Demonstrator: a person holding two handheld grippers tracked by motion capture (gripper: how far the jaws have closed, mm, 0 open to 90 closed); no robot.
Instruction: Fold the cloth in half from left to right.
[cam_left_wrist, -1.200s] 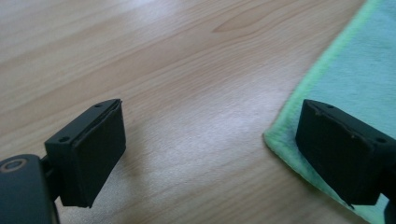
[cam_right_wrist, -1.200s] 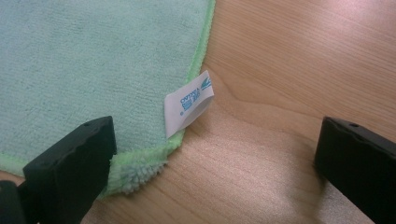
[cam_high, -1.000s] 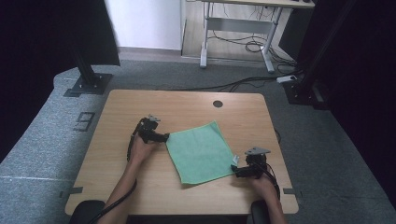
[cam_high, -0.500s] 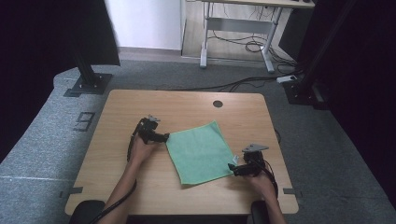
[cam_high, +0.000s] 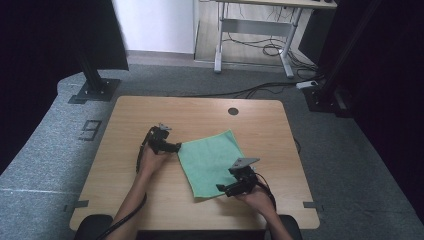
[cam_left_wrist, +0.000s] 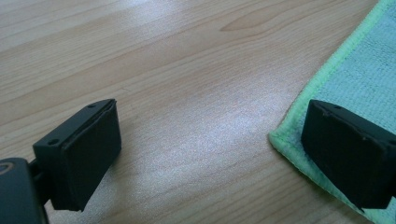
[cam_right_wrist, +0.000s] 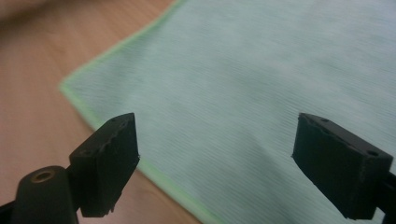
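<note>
Evidently the green cloth (cam_high: 210, 162) is light, limp, likely to bunch; best pinched at a hemmed corner. Right hand-held gripper (cam_high: 226, 188) apart, jaws just been narrowing, nothing clamped; left hand-held gripper (cam_high: 176, 147) apart.

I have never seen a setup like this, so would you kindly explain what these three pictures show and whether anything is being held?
Gladly. A person sits at a wooden table and holds a two-jaw tool in each hand. The high view looks down on the table from above. There the left hand-held gripper sits at the left corner of a green cloth lying flat, and the right hand-held gripper is at the cloth's near edge.

The other two pictures come from cameras riding on the tools, looking along their black jaws. The left one shows open jaws astride the cloth's corner; the right one shows jaws over the cloth that have just been closing but remain wide apart. Nothing is gripped yet.
</note>
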